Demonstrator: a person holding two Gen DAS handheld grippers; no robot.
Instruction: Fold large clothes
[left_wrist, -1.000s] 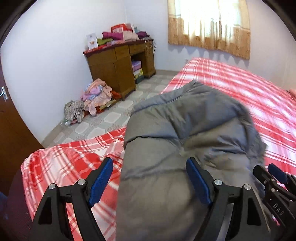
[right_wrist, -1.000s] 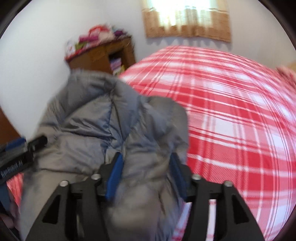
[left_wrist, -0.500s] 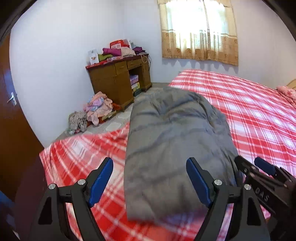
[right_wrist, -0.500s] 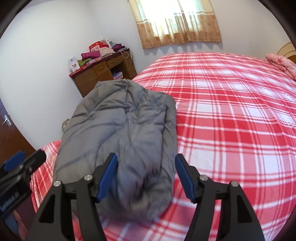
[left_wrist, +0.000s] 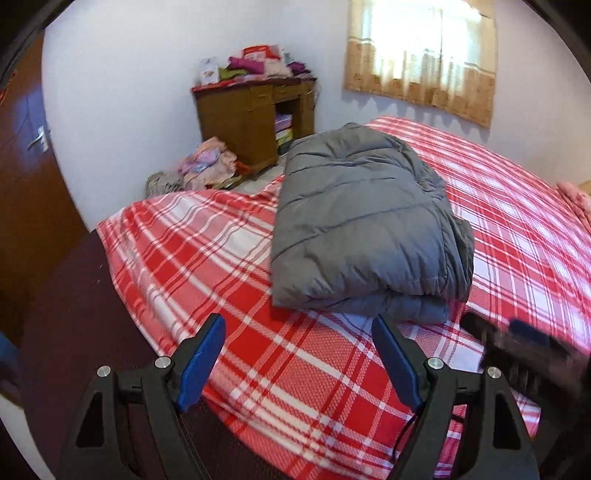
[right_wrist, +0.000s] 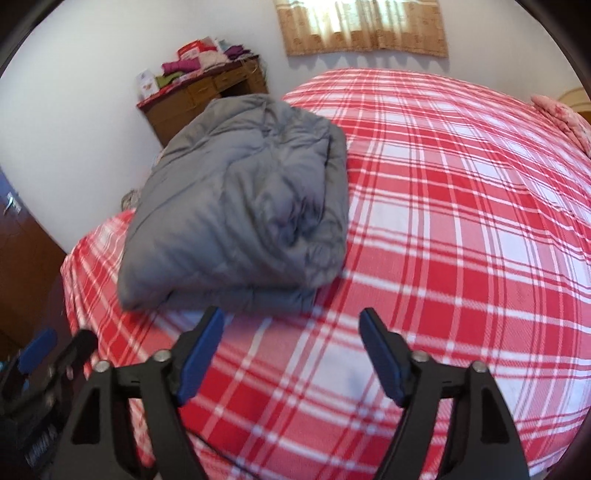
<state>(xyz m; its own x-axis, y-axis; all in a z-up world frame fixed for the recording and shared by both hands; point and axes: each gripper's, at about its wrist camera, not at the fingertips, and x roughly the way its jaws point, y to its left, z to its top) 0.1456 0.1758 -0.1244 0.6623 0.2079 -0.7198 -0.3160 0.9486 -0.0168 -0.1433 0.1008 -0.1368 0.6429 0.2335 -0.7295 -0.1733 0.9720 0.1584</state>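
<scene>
Grey padded coat (left_wrist: 362, 229) folded into a thick bundle near the left edge of the red plaid bed (left_wrist: 280, 369), both left tongs (left_wrist: 299, 365) and right tongs (right_wrist: 291, 354) apart, empty, just short of it; fold seemingly finished, next perhaps squaring loose edges.

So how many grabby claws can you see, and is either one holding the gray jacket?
2. The left gripper and the right gripper both hang open over the red plaid bed, just short of the folded gray jacket. Neither touches it.
</scene>
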